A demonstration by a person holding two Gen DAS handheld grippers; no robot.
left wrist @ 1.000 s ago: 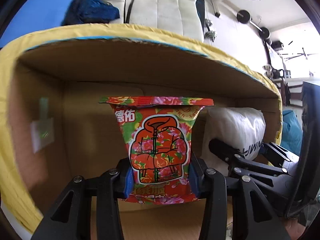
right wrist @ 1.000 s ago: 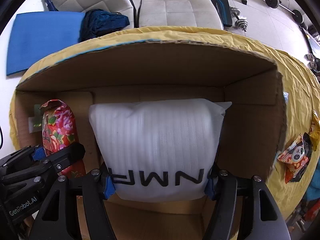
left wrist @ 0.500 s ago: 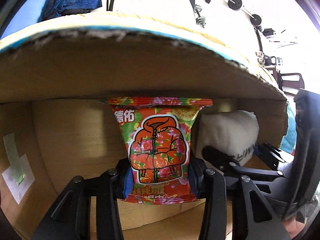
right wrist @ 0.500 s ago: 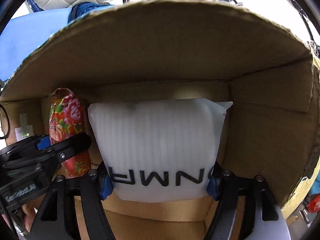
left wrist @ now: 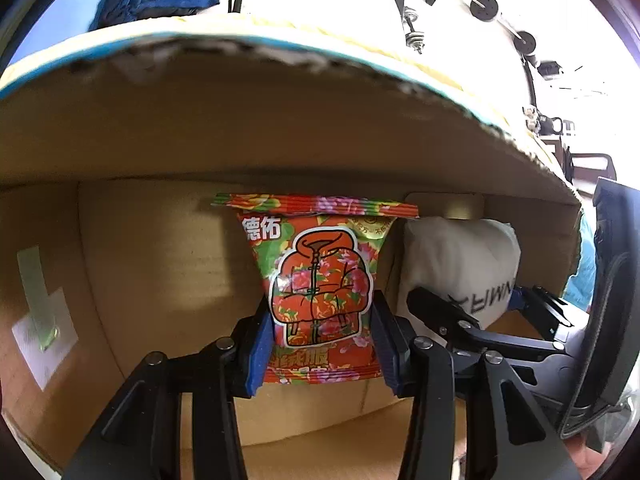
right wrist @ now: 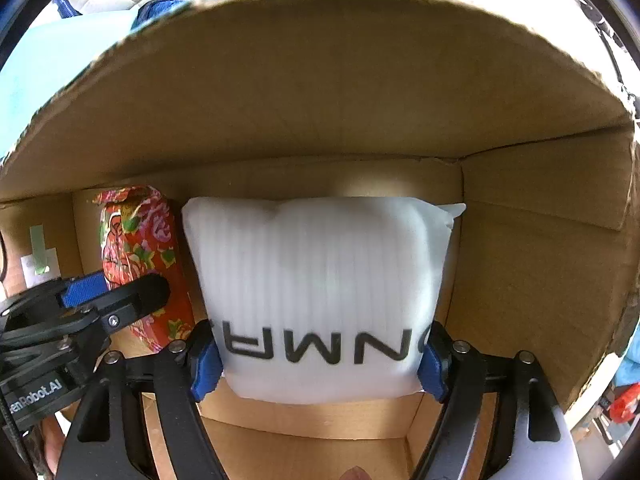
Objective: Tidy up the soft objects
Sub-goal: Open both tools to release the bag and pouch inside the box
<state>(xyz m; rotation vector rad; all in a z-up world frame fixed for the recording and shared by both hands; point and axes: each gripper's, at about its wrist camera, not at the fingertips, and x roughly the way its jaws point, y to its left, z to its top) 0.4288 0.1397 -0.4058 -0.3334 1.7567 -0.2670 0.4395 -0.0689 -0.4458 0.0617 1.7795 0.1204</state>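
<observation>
Now placing step: left gripper clamps floral packet, right gripper clamps white pouch, both low inside cardboard box. Next, probably: open, withdraw.

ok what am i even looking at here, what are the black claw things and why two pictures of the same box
Those black claws are hand-held grippers; a person holds one in each hand. Each carries a camera that looks forward along its two fingers, so you get two views of one scene.

The left wrist view shows the left gripper shut on a red flowered snack packet. The right wrist view shows the right gripper shut on a white foam pouch with black lettering. Both are held upright, side by side, inside an open cardboard box. Each gripper also shows at the edge of the other's picture.
</observation>
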